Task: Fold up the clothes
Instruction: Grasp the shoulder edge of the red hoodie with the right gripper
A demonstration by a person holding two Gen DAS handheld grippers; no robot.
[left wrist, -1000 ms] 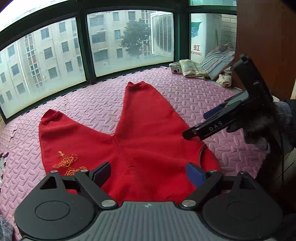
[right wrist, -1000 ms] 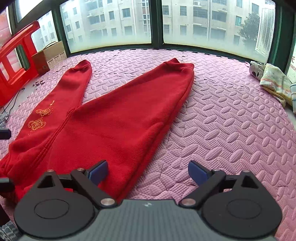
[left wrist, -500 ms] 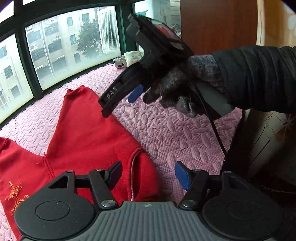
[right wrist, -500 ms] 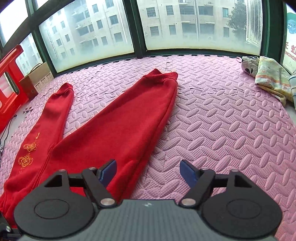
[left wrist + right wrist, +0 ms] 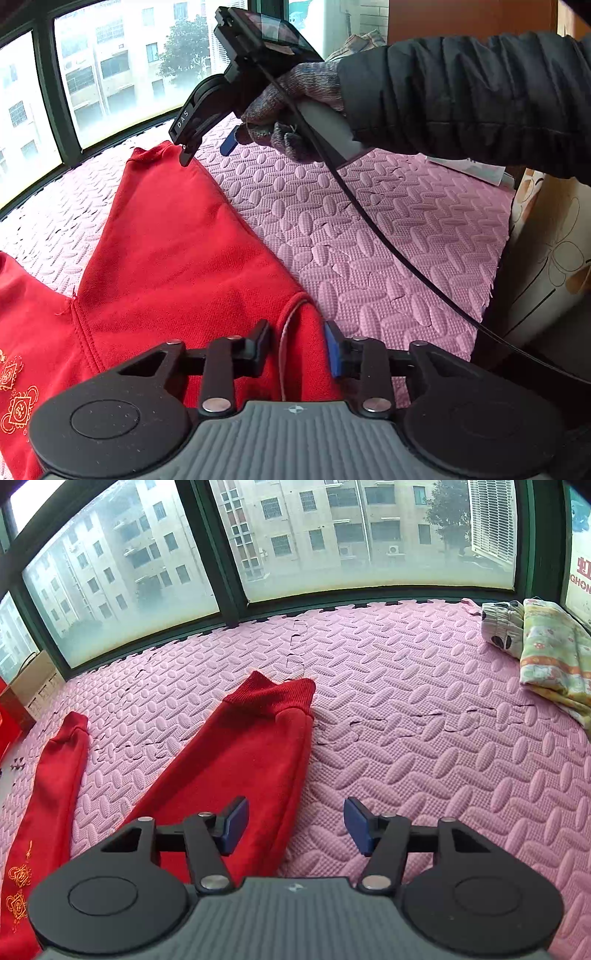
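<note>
A: Trousers, red, spread flat on pink foam mat. Left gripper narrowed around the waistband corner, not fully pinched. Right gripper above the far cuff, in a gloved hand.

B: And from the right wrist?

A: Trousers with legs apart in a V. Right gripper wide, holding nothing, over the leg's edge. Folded cloths far right, below the window.

A home's bay window nook — pink foam mats, folded laundry.
</note>
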